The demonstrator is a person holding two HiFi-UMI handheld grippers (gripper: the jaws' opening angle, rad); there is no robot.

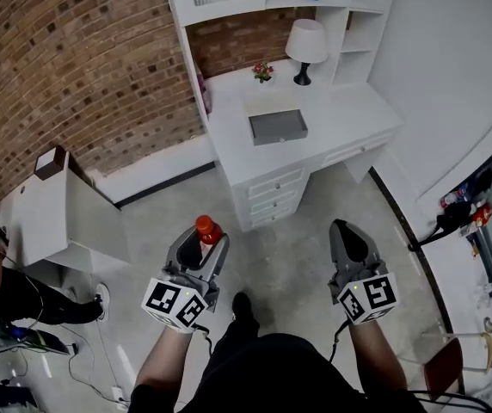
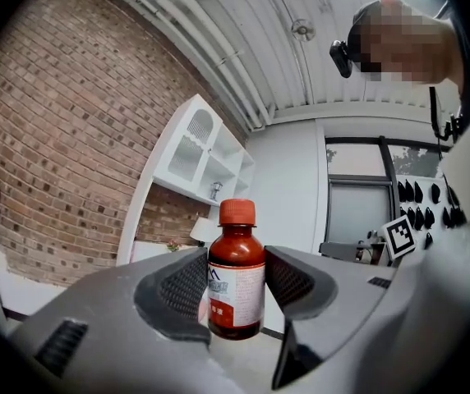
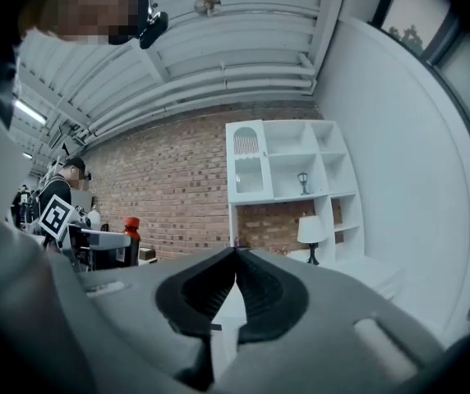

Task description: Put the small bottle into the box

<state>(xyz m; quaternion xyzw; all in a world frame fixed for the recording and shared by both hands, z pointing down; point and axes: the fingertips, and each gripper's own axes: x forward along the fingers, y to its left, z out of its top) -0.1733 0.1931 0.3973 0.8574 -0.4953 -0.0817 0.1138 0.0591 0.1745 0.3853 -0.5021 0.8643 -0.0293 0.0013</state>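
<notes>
**One bottle held, one box waiting on the desk**

Two grippers are held out over open grey floor, and only one of them carries anything. The left gripper has its jaws closed narrow on the small bottle. The ribbed pads press the label from both sides, and the bottle stands upright with its red cap clear above the jaw tips. The right gripper holds nothing; its jaws meet tip to tip with no gap.

The one box, grey and open-topped, sits on the white desk, well apart from the bottle. It lies toward the desk's front edge, with bare white top on every side of it. Behind it, against the brick back of the niche, stand one lamp and one small pot of flowers. Both are set back from the box and do not touch it. Shelves rise above the desk's rear edge, while the air over the box is open.

The floor between the person's feet and the desk's drawer fronts is bare. To the left, one white cabinet stands near the brick wall, and a strip of floor separates it from the desk. To the right, a dark curved edge bounds the floor. A second person is at the far left edge, well clear of both grippers.
</notes>
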